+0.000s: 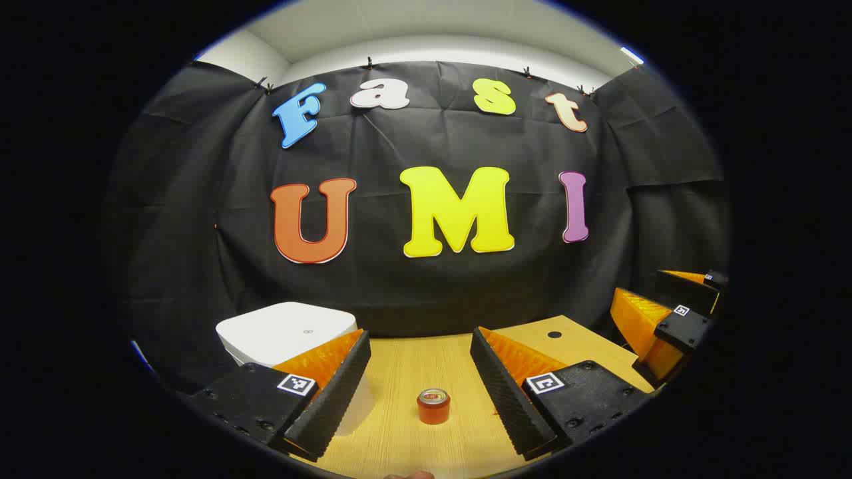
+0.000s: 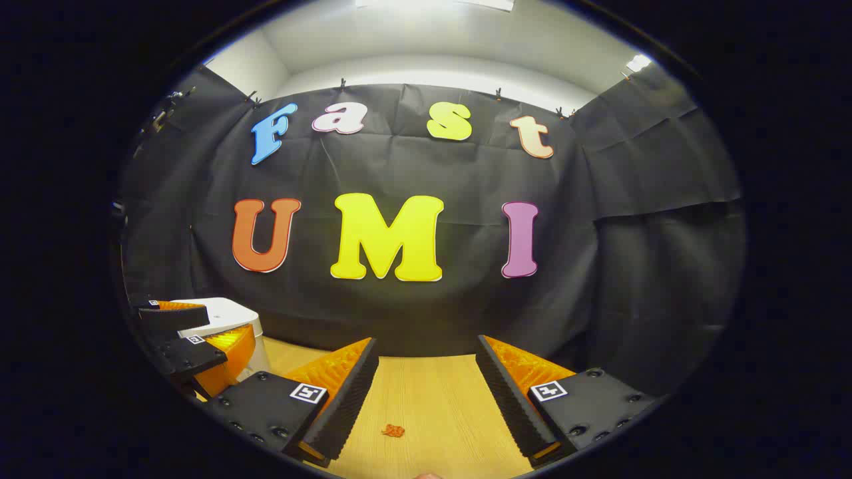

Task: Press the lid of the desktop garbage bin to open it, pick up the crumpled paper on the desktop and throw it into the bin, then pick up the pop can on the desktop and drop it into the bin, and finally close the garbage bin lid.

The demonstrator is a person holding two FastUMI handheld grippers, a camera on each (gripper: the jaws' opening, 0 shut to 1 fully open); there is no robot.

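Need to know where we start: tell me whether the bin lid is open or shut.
Shut. The white bin shows its lid lying flat across the top, no gap visible.

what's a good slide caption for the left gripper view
Open left tool above the upright pop can, closed white bin at left on the wooden desktop.

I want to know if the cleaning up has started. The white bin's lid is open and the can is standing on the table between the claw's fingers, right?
Not quite. The white bin has its lid shut, flat on top, as the left gripper view shows. The rest is right: the can stands upright on the table, between the left claw's open fingers, not touching them.
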